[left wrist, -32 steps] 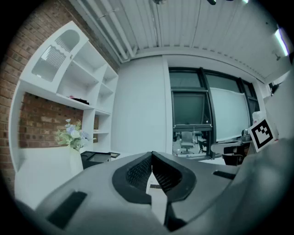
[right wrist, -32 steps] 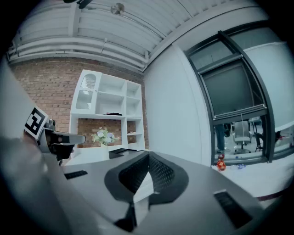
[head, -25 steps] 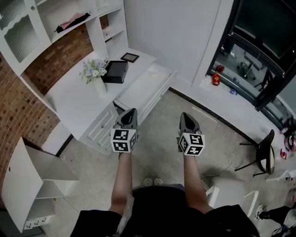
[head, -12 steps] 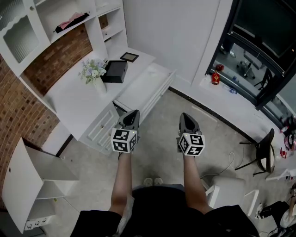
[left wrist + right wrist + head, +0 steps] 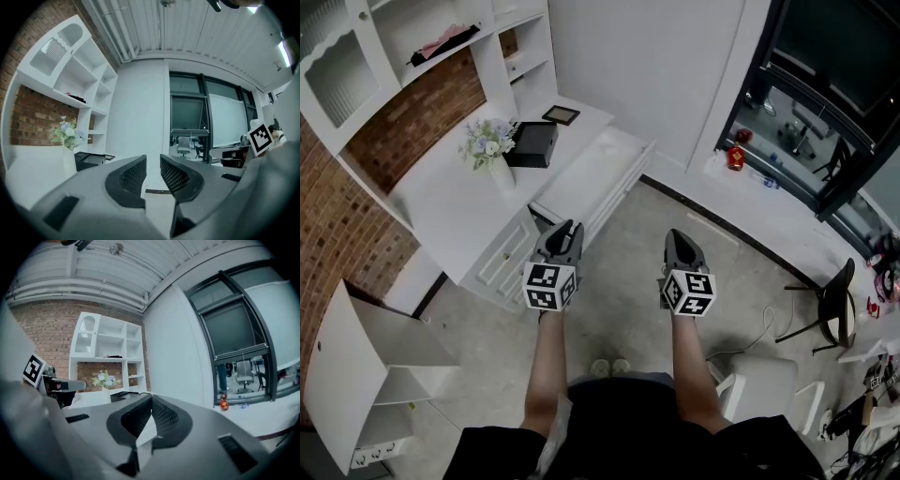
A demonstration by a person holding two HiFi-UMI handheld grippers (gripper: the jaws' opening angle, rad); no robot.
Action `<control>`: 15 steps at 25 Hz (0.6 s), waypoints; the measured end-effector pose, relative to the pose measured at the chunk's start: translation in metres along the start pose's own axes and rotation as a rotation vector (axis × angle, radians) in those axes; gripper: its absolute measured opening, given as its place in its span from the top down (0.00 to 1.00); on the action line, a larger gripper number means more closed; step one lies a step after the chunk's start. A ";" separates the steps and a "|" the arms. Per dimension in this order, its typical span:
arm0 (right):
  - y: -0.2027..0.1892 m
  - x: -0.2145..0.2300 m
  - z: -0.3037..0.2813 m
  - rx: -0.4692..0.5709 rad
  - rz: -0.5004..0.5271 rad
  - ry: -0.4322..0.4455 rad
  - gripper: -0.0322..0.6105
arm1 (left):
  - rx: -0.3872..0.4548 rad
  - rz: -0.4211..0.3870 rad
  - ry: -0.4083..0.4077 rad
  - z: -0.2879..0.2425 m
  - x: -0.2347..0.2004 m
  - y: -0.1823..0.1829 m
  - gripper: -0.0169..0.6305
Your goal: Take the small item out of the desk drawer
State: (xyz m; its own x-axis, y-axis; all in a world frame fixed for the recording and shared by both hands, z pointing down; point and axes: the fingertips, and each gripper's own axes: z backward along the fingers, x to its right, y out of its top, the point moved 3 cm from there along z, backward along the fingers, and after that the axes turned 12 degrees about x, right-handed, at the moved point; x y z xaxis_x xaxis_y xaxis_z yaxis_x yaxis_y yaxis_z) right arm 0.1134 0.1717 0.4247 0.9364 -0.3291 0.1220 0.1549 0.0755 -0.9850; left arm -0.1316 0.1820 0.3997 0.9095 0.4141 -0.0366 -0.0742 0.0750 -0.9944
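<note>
A white desk [image 5: 455,202] stands at the left with a long white drawer [image 5: 598,176] pulled out toward the room. I can make out no small item in the drawer from here. My left gripper [image 5: 565,228] hovers over the floor just in front of the desk's lower drawer fronts [image 5: 502,261]. Its jaws have just been opening; in the left gripper view the left gripper [image 5: 153,160] shows a narrow gap with nothing in it. My right gripper [image 5: 678,236] is held beside it, over the floor. In the right gripper view the right gripper [image 5: 151,400] has its tips touching and holds nothing.
On the desk top are a vase of flowers [image 5: 492,148], a black box [image 5: 533,145] and a small picture frame [image 5: 563,116]. A white cabinet part [image 5: 366,361] lies at the lower left. A black stool [image 5: 839,305] and a white chair [image 5: 761,382] stand to the right.
The left gripper's jaws have parted a little. Both hands have stayed where they were.
</note>
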 end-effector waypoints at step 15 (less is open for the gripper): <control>0.005 -0.013 0.019 0.032 0.008 -0.056 0.95 | 0.024 0.000 -0.021 0.021 -0.009 0.005 0.63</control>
State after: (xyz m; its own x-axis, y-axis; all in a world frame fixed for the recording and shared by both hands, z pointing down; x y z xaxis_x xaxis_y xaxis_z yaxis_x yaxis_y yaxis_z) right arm 0.1084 0.1944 0.4201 0.9538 -0.2750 0.1214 0.1561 0.1081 -0.9818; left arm -0.1485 0.1979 0.3971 0.9006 0.4333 -0.0341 -0.0840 0.0964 -0.9918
